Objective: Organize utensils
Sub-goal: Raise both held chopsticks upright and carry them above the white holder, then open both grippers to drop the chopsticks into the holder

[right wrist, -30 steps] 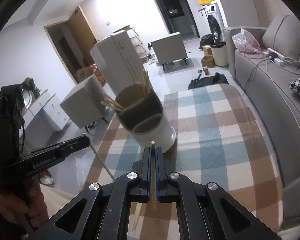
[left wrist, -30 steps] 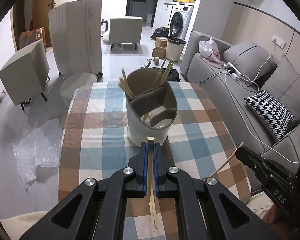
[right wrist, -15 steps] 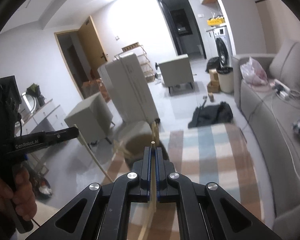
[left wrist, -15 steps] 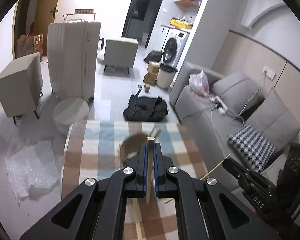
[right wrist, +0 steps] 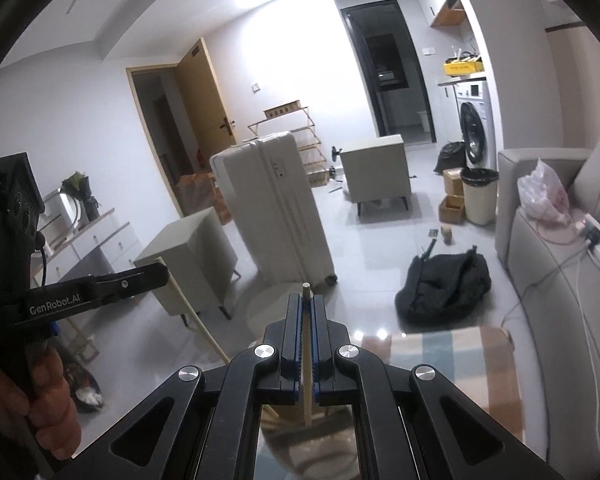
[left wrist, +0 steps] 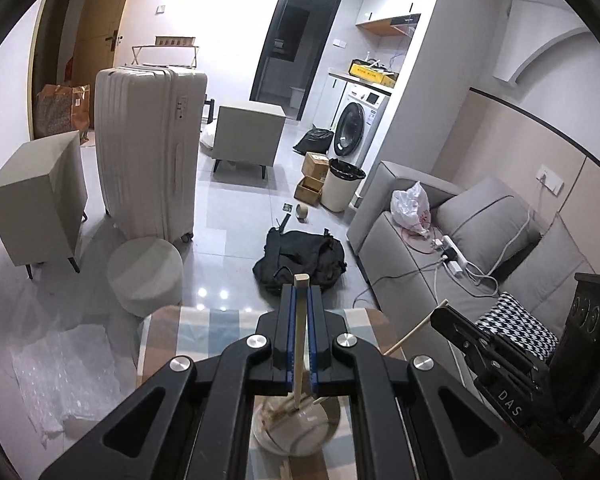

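Fingers of the left gripper (left wrist: 300,300) are pressed together on a single pale chopstick (left wrist: 299,344), which runs up the slot between the blue pads and pokes out just past the tips. Its lower end hangs below the fingers, right over the mouth of the utensil holder (left wrist: 296,428), where a few other sticks already lie (the holder is blurred and half hidden by the gripper body, so which compartment is underneath cannot be told).

In the right wrist view the right gripper (right wrist: 306,304) is likewise clamped on its own chopstick (right wrist: 306,360), tip just proud of the fingers and tail pointing down towards the dim rim of the holder below. Each gripper also shows in the other's view: the right one off to the right of the left fingers with its stick slanting out, the left one to the left of the right fingers, held in a hand (right wrist: 24,400).

Beyond both sets of fingertips lies only the far edge of the checked tablecloth (left wrist: 204,320), then the floor with a black bag (left wrist: 300,258).

By my reading, the step in hand is the carry-and-drop: both sticks are lifted and poised over the holder, not yet let go. The next move calls for lining each lower end up inside the chosen compartment, lowering until it is past the rim, and only then spreading the fingers. Released too high or off-centre, a stick could bounce off the rim onto the cloth.
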Demonstrator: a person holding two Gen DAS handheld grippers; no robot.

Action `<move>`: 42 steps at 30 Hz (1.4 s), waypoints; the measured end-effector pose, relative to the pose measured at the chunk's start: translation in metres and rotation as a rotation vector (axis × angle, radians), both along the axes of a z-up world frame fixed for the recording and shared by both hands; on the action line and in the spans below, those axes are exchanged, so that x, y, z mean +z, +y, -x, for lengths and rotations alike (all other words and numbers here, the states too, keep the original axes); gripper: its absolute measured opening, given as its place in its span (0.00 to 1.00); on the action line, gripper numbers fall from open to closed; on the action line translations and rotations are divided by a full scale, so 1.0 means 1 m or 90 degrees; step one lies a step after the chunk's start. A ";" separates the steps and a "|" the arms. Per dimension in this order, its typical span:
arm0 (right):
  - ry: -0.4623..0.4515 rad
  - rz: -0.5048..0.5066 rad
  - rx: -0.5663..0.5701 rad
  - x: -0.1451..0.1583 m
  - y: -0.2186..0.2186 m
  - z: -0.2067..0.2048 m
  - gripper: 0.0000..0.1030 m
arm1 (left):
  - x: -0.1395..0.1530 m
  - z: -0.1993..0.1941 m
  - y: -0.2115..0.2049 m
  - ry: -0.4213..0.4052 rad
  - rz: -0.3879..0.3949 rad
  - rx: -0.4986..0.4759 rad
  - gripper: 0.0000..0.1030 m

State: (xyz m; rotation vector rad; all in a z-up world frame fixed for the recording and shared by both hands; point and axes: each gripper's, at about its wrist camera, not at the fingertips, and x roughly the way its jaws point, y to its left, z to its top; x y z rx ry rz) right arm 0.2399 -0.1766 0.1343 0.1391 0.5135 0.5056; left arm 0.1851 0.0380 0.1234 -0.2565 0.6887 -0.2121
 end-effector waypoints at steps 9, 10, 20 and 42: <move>0.026 0.019 0.015 -0.025 0.015 -0.030 0.03 | -0.027 -0.022 -0.001 0.028 -0.012 -0.009 0.01; 0.032 0.021 0.017 -0.028 0.016 -0.032 0.03 | -0.033 -0.024 0.000 0.038 -0.010 -0.005 0.01; 0.072 0.030 0.021 -0.054 0.016 -0.040 0.03 | -0.046 -0.027 -0.002 0.069 -0.005 -0.008 0.01; 0.176 0.045 0.017 -0.100 0.011 -0.035 0.06 | -0.080 -0.021 -0.013 0.204 -0.006 -0.072 0.01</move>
